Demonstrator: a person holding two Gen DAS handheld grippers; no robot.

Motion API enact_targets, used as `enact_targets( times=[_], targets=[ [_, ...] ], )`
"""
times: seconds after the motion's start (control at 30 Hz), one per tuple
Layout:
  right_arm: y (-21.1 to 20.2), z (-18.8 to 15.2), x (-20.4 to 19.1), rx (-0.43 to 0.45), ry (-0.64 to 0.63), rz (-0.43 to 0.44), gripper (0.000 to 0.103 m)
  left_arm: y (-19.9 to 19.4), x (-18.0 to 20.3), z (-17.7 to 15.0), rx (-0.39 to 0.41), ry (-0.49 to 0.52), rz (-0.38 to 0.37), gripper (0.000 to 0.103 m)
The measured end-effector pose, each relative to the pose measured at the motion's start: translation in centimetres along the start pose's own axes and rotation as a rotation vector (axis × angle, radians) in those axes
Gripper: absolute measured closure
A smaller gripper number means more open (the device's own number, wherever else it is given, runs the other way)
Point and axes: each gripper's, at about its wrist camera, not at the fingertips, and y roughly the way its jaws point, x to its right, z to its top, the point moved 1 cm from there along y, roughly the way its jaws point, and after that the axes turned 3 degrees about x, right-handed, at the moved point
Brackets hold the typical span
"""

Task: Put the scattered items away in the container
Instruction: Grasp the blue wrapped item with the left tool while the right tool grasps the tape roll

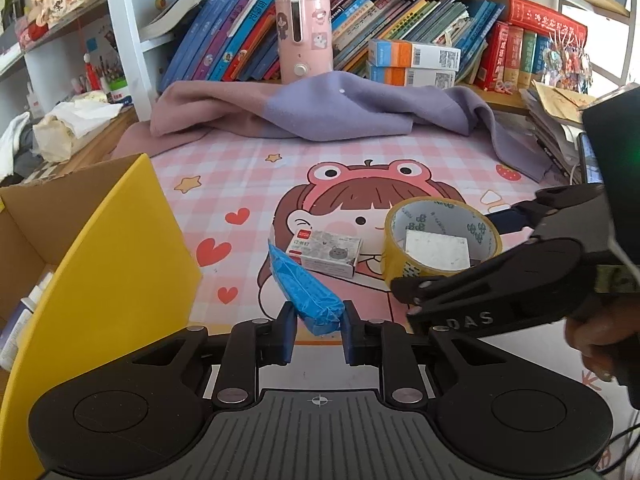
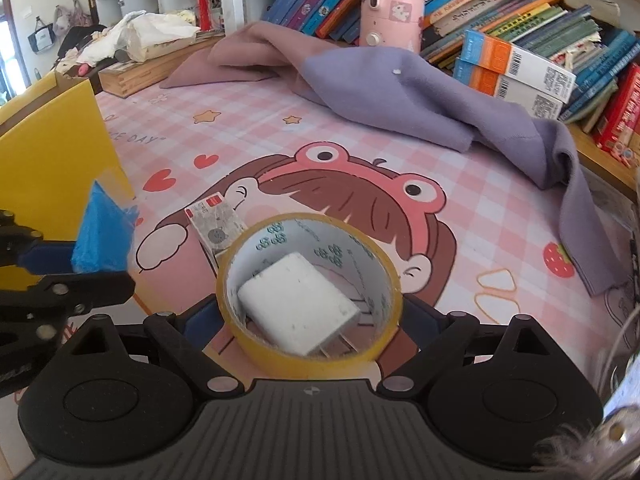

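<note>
The middle of the surface (image 2: 248, 92) lies open between the yellow box flap (image 1: 120, 248) at the left edge and the purple cloth (image 1: 320, 108) heaped along the far edge. Near the front edge, the tape roll (image 2: 310, 280), the white block (image 2: 298, 300) inside it and the small staple box (image 1: 326, 252) crowd together, leaving little passage between them

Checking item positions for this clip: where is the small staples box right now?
The staples box lies on the pink cartoon mat, mid-table in the left wrist view, between the blue packet and the yellow tape roll, just beyond the roll in the right wrist view.
</note>
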Motion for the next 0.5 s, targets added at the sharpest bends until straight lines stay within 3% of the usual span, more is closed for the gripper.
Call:
enact_targets(
  times=[0.17, 0.5],
  targets=[
    [0.3, 0.3, -0.3, -0.001, -0.021, -0.01, 0.017, -0.8, -0.2, -0.2, 0.01, 0.002, 0.002, 0.082],
    [-1.0, 0.5, -0.9, 0.044, -0.038, -0.013, 0.017, -2.7, -0.1, -0.2, 0.046, 0.008, 0.005, 0.083]
  ],
)
